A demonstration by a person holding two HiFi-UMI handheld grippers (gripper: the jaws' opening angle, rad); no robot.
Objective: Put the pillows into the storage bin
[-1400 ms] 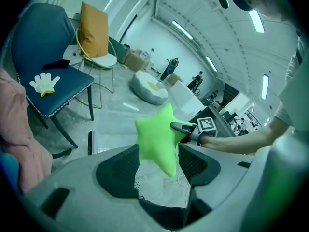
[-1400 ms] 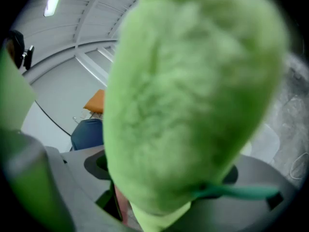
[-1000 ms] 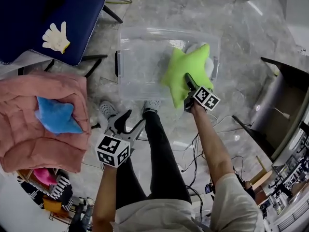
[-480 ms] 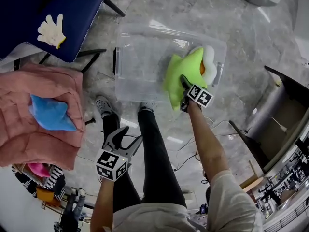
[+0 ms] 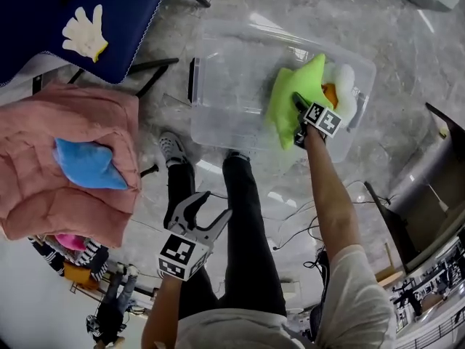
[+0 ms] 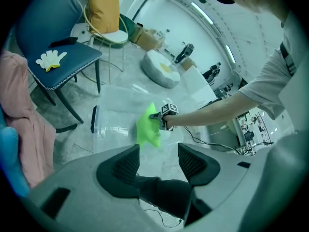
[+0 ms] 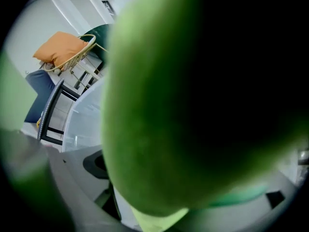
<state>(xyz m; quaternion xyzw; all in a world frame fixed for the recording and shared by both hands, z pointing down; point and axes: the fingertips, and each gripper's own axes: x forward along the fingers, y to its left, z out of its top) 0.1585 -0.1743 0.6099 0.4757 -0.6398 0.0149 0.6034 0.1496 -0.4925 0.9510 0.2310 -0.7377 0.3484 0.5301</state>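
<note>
head view: green pillow (image 5: 285,102) clamped in right claw (image 5: 298,115) over bin (image 5: 225,86).

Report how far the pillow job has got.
Done: one white-and-orange pillow already lies in the clear storage bin. In hand: the right tool grips the green star pillow at the bin's right end, not yet released. Left: the blue star pillow lies on the pink cushion, untouched; the left tool is open and empty.
</note>
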